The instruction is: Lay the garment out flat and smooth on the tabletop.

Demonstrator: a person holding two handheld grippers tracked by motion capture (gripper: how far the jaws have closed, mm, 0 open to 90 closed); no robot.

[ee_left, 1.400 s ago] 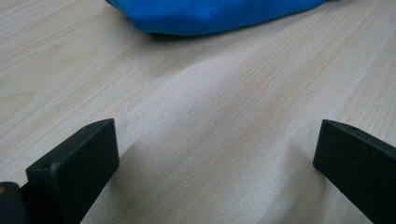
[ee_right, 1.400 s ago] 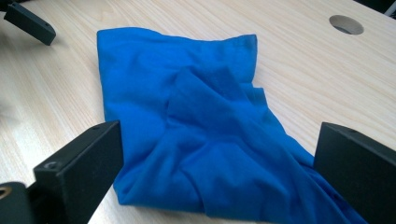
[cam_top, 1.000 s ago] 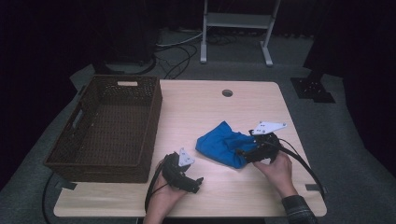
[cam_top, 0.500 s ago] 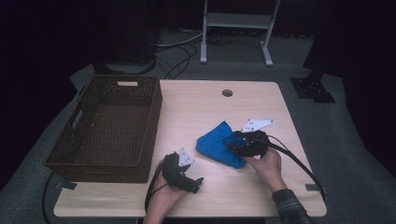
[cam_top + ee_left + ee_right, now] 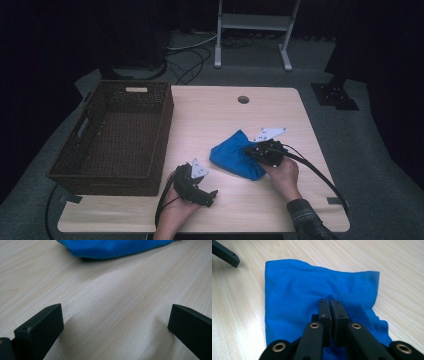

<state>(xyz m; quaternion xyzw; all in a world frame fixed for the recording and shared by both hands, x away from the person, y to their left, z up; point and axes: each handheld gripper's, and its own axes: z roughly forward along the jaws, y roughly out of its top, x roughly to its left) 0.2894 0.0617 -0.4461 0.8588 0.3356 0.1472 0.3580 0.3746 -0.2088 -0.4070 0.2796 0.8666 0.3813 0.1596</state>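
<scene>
A crumpled blue cloth [image 5: 231,158] [image 5: 312,287] lies on the wooden table [image 5: 215,115], right of centre. My right gripper [image 5: 251,151] [image 5: 329,304] rests on the cloth's right side. Its jaws have just been closing and now stand pressed together, with a fold of the blue fabric pinched at their tips and creases running out from them. My left gripper [image 5: 212,197] [image 5: 115,315] lies near the table's front edge, open, with bare wood between its jaws. The cloth's edge [image 5: 112,247] sits a short way ahead of it.
A dark wicker basket [image 5: 167,125] stands on the left part of the table. A round cable hole [image 5: 243,99] sits near the far edge. Beyond the table are a metal stand [image 5: 252,22] and cables on the floor [image 5: 187,57].
My right gripper has slid left onto the blue cloth, and its jaws have gone from wide apart to closed on the fabric. The left gripper has not moved.
</scene>
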